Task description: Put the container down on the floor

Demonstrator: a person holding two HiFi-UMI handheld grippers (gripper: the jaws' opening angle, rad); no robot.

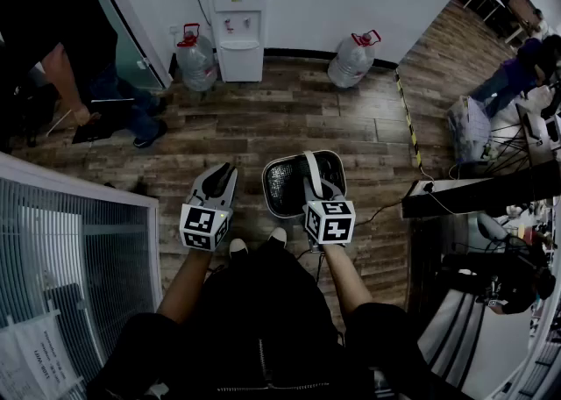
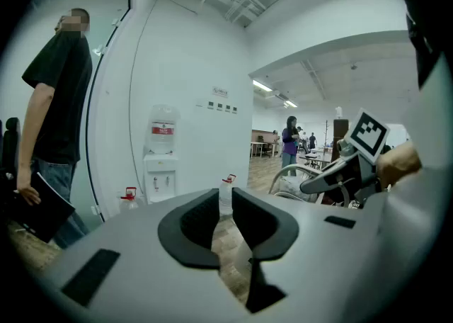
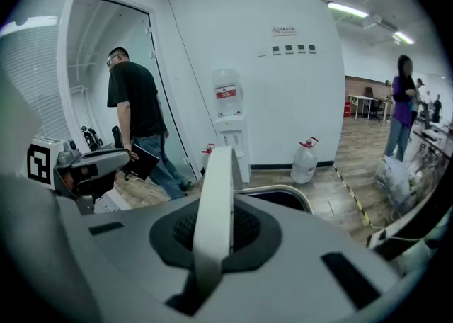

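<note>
While right tool (image 3: 214, 224) clamps container (image 1: 282, 186) handle (image 3: 218, 173): carry step; next, lower to floor (image 1: 351, 117), release. Left tool (image 2: 225, 219) agape, empty.

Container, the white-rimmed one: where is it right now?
The container is centre-right in the head view, just ahead of the person's shoes, its white handle clamped in the right claw, the open left claw to its left.

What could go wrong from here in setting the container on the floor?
The right gripper clamps only the thin white handle of the dark, white-rimmed container, which could swing or slip; the open left gripper gives no support. The person's white-toed shoes are close beside it, so it might land on a foot.
</note>
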